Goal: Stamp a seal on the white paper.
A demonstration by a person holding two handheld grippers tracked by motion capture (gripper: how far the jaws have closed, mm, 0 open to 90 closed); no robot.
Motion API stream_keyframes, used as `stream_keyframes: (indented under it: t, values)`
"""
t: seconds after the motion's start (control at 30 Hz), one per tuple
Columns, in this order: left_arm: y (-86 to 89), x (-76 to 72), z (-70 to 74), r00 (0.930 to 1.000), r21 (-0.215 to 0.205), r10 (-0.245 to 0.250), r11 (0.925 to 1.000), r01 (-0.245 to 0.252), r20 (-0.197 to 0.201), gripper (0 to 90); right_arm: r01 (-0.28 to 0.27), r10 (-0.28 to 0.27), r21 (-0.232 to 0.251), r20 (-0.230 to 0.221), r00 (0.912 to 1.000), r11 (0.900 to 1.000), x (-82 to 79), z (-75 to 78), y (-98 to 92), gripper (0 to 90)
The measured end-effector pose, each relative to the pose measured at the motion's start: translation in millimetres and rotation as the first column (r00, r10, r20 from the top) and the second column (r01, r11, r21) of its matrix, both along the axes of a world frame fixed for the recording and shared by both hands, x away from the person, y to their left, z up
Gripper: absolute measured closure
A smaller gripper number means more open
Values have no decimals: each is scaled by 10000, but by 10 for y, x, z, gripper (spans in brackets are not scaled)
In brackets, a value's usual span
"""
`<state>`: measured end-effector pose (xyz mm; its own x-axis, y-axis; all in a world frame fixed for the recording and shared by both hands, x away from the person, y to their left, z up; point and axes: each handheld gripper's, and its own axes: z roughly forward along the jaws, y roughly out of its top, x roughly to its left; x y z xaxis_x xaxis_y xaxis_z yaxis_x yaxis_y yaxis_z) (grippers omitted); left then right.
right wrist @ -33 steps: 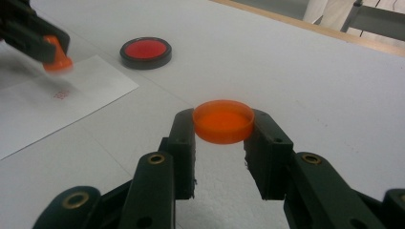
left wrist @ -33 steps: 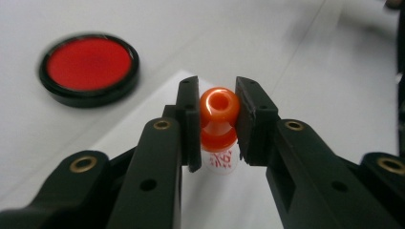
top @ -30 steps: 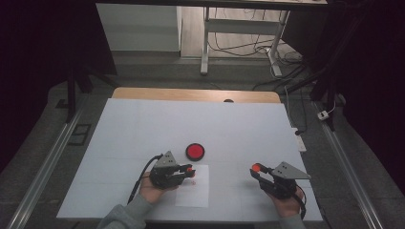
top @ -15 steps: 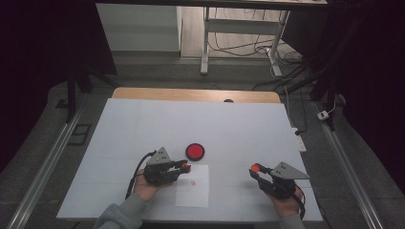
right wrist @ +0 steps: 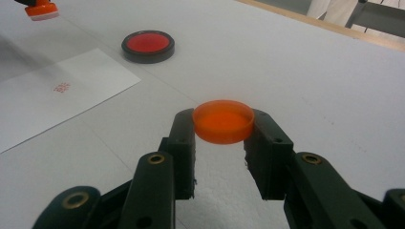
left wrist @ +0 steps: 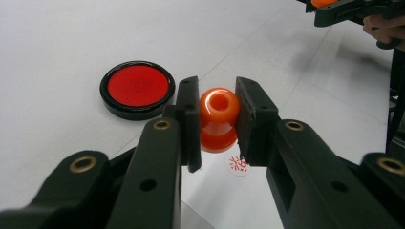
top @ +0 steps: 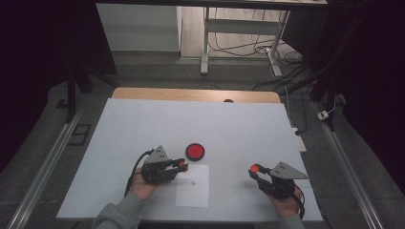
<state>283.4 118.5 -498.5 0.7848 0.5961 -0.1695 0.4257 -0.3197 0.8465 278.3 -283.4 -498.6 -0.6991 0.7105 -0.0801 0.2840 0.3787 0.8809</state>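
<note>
The left claw (left wrist: 217, 121) is closed on an orange stamp (left wrist: 218, 119), its two black jaws pressing the knob-shaped handle from either side; the handle top carries a round recess. The stamp is held above a white sheet of paper (top: 193, 187) lying on the worktop (top: 239, 124), near the sheet's upper left corner in the high view. Directly below the stamp, the left gripper view shows a small red stamped mark (left wrist: 238, 164) on the paper; its characters are too small to read. No brand, label or other legible writing is visible on any item. The ink pad (left wrist: 137, 88), a shallow round black container holding a red pad, sits open on the worktop just beyond the top edge of the paper, near the left claw but apart from it. The right claw (right wrist: 223, 125) is closed on an orange round lid (right wrist: 223, 120), gripped at its rim with the jaws on opposite sides; the lid is held roughly level just above the worktop, to the right of the paper and well apart from the ink pad. In the high view the right claw (top: 255, 171) rests near the worktop's near edge, with the person's hand behind it.
</note>
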Motion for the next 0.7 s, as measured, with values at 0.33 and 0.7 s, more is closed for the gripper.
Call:
stream_keyframes:
  t: [0.33, 0.7]
  values:
    - [1, -12, 26, 10000, 35, 16, 10000, -16, 25, 728, -74, 73, 37, 40, 10000, 10000, -7, 6, 20, 642]
    - [58, -2, 53, 9998, -56, 193, 9998, -193, 97, 728, -109, 109, 37, 37, 9999, 9999, -3, 2, 26, 642]
